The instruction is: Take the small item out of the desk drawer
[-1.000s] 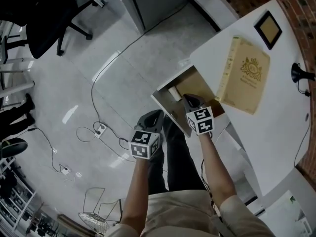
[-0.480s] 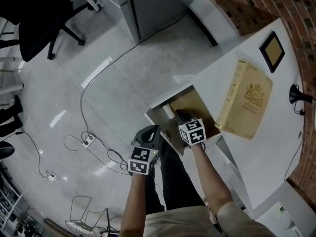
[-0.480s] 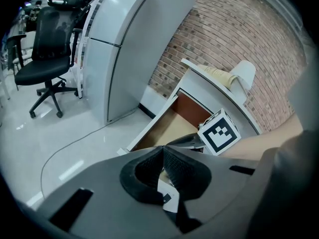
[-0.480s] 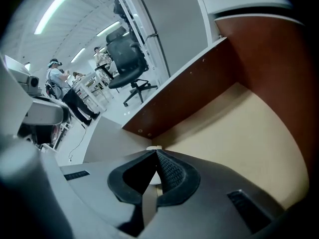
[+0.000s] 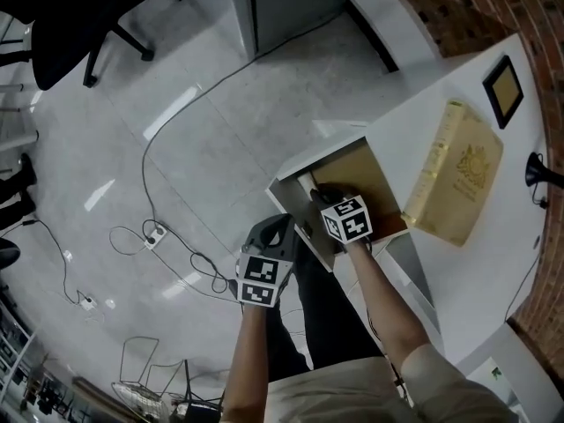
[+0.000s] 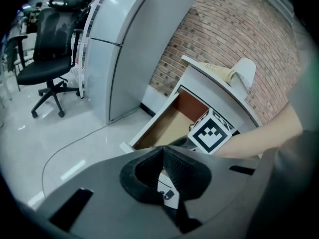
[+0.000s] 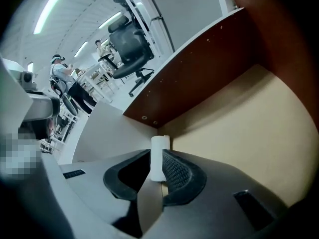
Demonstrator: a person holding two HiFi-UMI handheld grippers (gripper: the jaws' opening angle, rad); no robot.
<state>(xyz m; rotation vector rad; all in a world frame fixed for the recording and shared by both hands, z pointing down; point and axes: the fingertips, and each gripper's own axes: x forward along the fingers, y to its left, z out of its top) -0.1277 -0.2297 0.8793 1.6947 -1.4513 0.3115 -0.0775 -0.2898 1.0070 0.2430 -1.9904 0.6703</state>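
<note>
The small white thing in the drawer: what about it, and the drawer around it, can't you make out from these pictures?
- small white item, right gripper view: its lower end is hidden between the jaws of the right hand-held gripper, and what it is cannot be told.
- Same item, head view: not discernible, because that hand-held gripper sits over its spot.
- drawer, head view: its rear is hidden under the desk.

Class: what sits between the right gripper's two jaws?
The white item, in a corner of the drawer; the right gripper view shows it.
</note>
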